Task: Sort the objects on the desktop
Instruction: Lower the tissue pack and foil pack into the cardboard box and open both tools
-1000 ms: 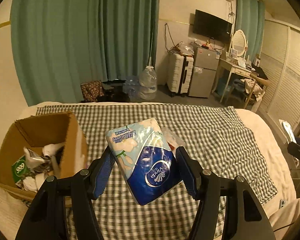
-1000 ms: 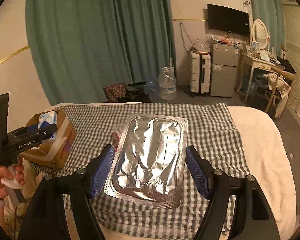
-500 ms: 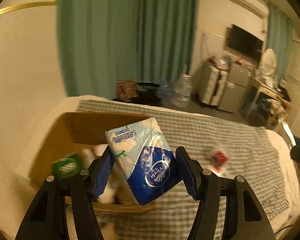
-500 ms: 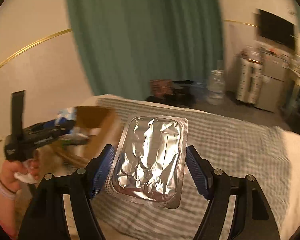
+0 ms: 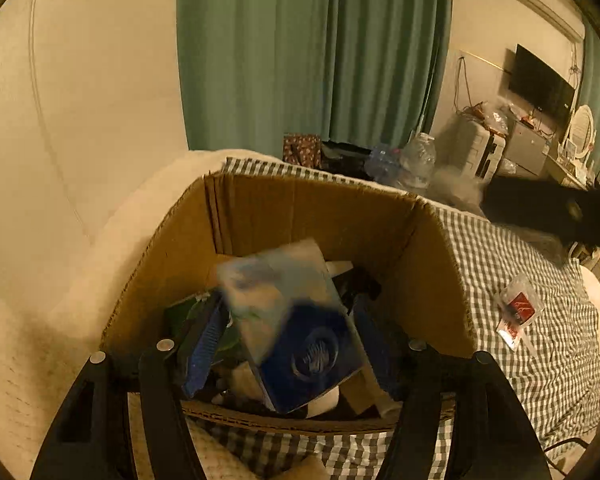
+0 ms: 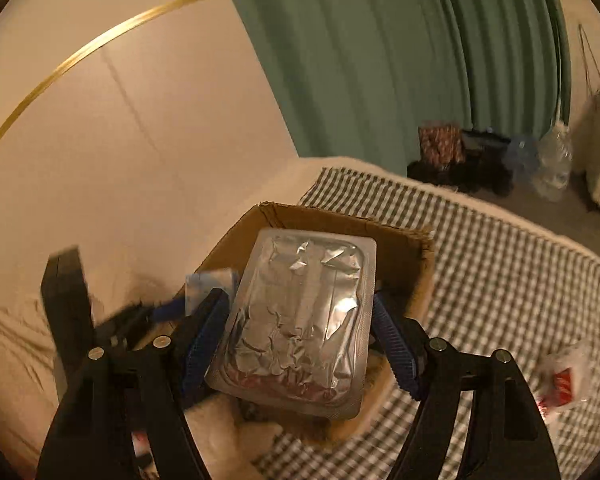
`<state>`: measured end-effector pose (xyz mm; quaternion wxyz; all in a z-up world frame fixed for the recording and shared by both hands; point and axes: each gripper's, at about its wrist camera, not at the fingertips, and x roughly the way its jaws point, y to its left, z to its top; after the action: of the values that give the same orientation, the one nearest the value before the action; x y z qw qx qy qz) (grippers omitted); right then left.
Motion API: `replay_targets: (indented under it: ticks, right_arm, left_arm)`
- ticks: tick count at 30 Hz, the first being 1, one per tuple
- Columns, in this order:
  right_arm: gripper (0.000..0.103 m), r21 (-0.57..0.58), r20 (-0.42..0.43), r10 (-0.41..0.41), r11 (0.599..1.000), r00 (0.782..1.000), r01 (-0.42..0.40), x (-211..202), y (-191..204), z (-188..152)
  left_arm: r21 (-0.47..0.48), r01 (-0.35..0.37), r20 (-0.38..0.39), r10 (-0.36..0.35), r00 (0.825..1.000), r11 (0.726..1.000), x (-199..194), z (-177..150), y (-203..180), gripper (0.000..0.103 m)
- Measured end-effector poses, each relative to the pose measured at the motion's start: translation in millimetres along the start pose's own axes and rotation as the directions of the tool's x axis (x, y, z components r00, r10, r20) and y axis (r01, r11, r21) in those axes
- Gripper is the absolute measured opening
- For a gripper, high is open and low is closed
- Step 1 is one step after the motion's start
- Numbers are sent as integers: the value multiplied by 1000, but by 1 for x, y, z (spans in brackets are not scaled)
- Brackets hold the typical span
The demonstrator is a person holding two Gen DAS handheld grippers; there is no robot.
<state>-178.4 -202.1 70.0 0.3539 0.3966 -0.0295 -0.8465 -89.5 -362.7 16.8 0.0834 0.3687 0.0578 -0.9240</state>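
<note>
Over the cardboard box (image 5: 300, 216), already part filled, the left gripper (image 5: 288, 344) fingers are opening around the tissue pack (image 5: 296, 320); right gripper (image 6: 300, 344) clamps the foil tray (image 6: 300, 320) above it; a red packet (image 5: 518, 312) remains on the bed beside it.

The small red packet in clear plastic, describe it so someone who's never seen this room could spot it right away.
Start at the green-checked cloth covering the bed, then find the open cardboard box on it. On the cloth beside the box lies the red packet, apart from it. It alone lies loose on the cloth, red with white lettering, in crinkled clear wrap.
</note>
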Motion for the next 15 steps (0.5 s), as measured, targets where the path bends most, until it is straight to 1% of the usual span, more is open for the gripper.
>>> replay_targets:
  ticks: [1,2,3,5,6,9,11,14,15]
  right_arm:
    - [77,19,-14,-8,1000,1000,8,7,-2,2]
    - [83,36,-25,-11,999,1000,12,11,-6,3]
    - [84,48,-33,-12,999,999,13,11,-8,3]
    - [84,72,-52,-33,997,998,36,9,-16,0]
    - [84,80,-47,-48,995,998,52,10,-17,4]
    - [84,100,-23,-56,993,998,58,-21,-29,-7]
    - [84,111,4,-79,991,997,78,-50,-38,-16]
    - [84,126,55,-135,984,989,127,-109,-57,-34]
    - [84,136,76,-163,979,984,151,-134,-66,-42]
  left_arm:
    - [4,-5,0,5,1000,1000,1,-3,-1,85]
    - [8,-21,4,21,1000,1000,0,-5,-3,92]
    - [15,-39,10,39,999,999,-2,-7,-4,97]
    - [41,-57,13,57,998,998,-6,-12,-11,97]
    - [47,-62,10,61,998,997,-9,-14,-15,97]
    - [32,-37,5,37,999,999,-21,-16,-27,97]
    - [26,-10,6,10,1000,1000,-35,-20,-38,97]
    - [36,33,3,-34,999,999,-55,-23,-64,99]
    - [45,47,6,-48,999,998,-63,-26,-75,100]
